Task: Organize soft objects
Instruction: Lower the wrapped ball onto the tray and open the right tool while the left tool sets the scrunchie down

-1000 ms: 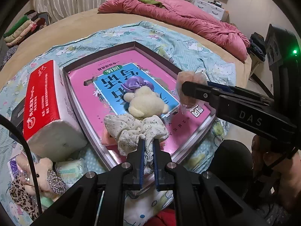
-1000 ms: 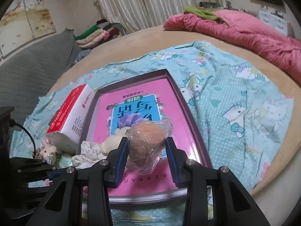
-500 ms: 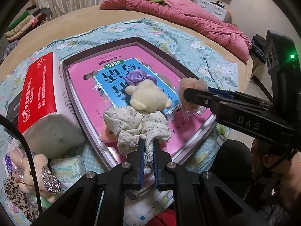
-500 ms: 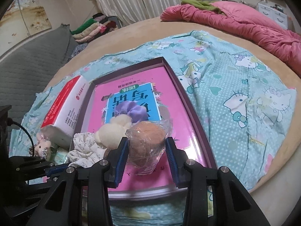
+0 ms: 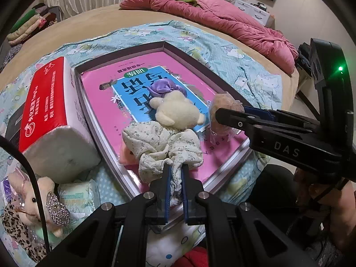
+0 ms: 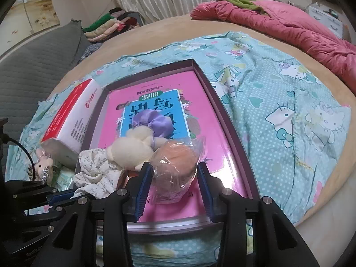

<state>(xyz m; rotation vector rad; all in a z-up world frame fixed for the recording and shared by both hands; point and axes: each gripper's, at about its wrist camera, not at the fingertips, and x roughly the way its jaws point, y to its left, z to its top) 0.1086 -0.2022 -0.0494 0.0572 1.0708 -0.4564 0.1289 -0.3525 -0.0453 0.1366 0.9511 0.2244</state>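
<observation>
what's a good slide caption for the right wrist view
Right hand-held gripper opening around a plastic-wrapped plush over the pink book.

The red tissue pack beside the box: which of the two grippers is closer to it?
Left. The left gripper pinches the floral cloth just beside the red tissue pack; the right gripper, opening around the wrapped ball, is farther across the box.

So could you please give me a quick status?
Left gripper shut on floral cloth. Right gripper opening around bagged peach plush over tray. Nothing blocking.

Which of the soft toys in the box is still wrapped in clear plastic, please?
The orange plush between the right hand-held gripper's opening jaws; the cream plush is bare.
</observation>
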